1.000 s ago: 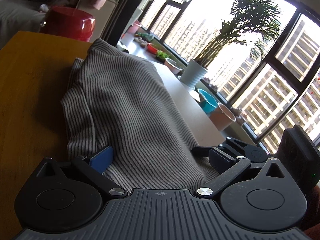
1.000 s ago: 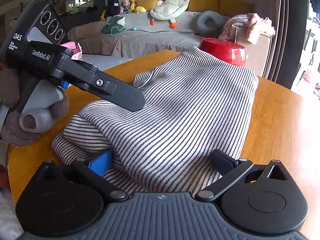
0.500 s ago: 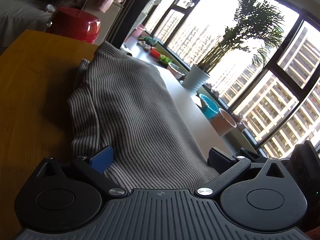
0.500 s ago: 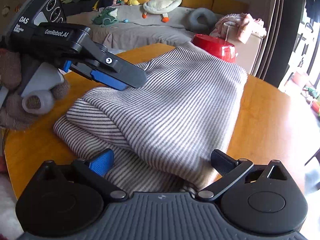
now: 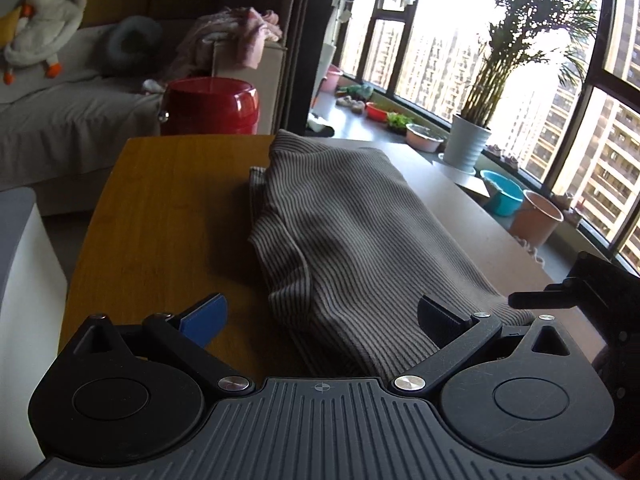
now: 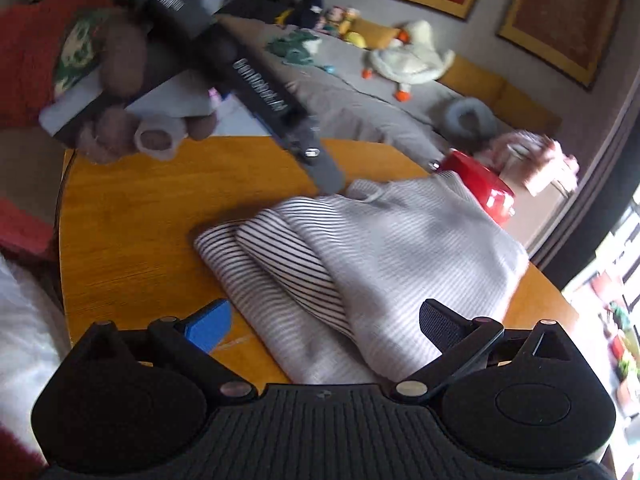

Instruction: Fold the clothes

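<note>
Grey-and-white striped knit garment [image 6: 384, 264] lies folded into a layered bundle on the round wooden counter [image 6: 140, 216], its near edge between the spread, empty jaws of the right gripper [image 6: 324, 322] and reaching between those of the left gripper [image 5: 320, 316], likewise spread. Folding appears largely complete; only tidying or a last fold seems left. Lettering on the left gripper's body is too blurred to read.

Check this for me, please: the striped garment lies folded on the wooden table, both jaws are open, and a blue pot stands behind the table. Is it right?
One detail is wrong: the pot behind the table is red, not blue, as the left wrist view shows. The rest stands: the striped garment lies folded on the wooden table, and the jaws of the left gripper and right gripper are open.
</note>
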`<control>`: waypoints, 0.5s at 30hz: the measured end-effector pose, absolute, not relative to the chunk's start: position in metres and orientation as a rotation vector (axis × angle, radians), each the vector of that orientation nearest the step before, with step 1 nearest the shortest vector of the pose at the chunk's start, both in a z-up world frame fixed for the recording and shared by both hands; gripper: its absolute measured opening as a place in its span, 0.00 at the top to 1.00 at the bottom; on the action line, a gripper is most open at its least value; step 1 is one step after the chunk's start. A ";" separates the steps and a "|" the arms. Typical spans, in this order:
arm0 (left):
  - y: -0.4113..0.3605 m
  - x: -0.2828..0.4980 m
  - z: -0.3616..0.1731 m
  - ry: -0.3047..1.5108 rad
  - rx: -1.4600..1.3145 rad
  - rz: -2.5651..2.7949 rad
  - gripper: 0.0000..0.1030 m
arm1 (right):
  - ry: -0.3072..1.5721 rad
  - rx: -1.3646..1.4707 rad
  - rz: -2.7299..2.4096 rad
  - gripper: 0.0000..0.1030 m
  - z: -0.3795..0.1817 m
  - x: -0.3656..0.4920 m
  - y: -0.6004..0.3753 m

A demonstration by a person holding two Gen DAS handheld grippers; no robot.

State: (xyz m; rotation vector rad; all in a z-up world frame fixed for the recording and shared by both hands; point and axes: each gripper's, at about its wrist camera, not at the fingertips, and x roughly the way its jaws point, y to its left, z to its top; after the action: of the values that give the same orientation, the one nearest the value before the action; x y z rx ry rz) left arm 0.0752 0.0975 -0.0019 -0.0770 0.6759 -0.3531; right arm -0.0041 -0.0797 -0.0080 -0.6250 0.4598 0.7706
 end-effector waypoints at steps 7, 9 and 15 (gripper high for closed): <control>0.097 0.072 -0.003 0.680 -0.069 -0.364 0.00 | 0.543 -0.479 0.758 0.16 -0.010 0.026 -0.072; 0.096 0.071 -0.003 0.683 -0.064 -0.367 0.00 | 0.603 -0.339 0.748 0.20 -0.003 0.041 -0.081; 0.097 0.068 -0.001 0.669 -0.052 -0.375 0.00 | 0.713 -0.026 0.753 0.23 0.003 0.072 -0.110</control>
State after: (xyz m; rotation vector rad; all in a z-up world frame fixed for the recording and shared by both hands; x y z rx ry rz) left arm 0.0679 0.0969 -0.0012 -0.0520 0.6690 -0.3750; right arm 0.0720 -0.1101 0.0028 -0.0262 0.7130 0.7526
